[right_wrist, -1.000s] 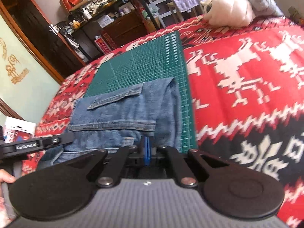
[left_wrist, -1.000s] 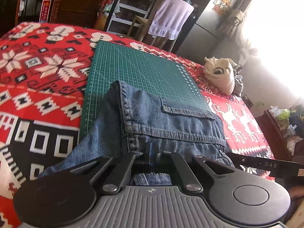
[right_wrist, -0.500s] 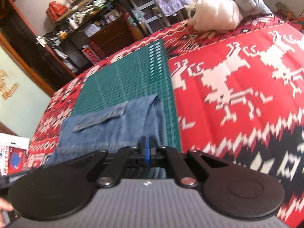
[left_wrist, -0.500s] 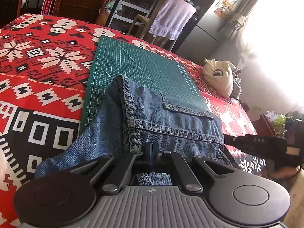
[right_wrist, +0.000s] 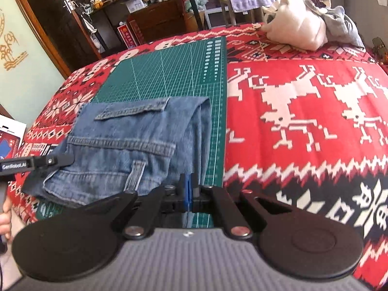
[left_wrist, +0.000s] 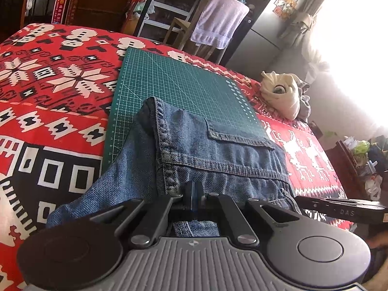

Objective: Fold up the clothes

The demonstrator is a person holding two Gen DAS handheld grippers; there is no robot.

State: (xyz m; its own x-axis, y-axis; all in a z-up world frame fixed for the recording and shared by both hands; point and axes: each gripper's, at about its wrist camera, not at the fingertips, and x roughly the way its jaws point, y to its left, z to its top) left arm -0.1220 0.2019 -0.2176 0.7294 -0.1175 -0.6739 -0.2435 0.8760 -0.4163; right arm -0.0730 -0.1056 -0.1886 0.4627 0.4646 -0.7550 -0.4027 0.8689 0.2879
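The left claw is pinching the near edge of the denim jeans, its jaws pressed together on the cloth beside a stitched seam. The right claw is likewise pinching the jeans' near edge at their right side, jaws closed on a fold of denim that is hanging down between them.

The jeans are lying folded just ahead of both claws, stretching away from them over the near part of a green cutting mat. A pocket flap is facing up on top. In the left wrist view, loose denim is draping off the mat's left edge onto the red patterned blanket that is covering the bed. In the right wrist view the jeans' right fold is lying just inside the mat's right edge, and the left claw's finger is showing at the jeans' left corner.

Well beyond the claws, at the far right of the bed, a cream garment is sitting bunched in a heap with a grey one beside it.
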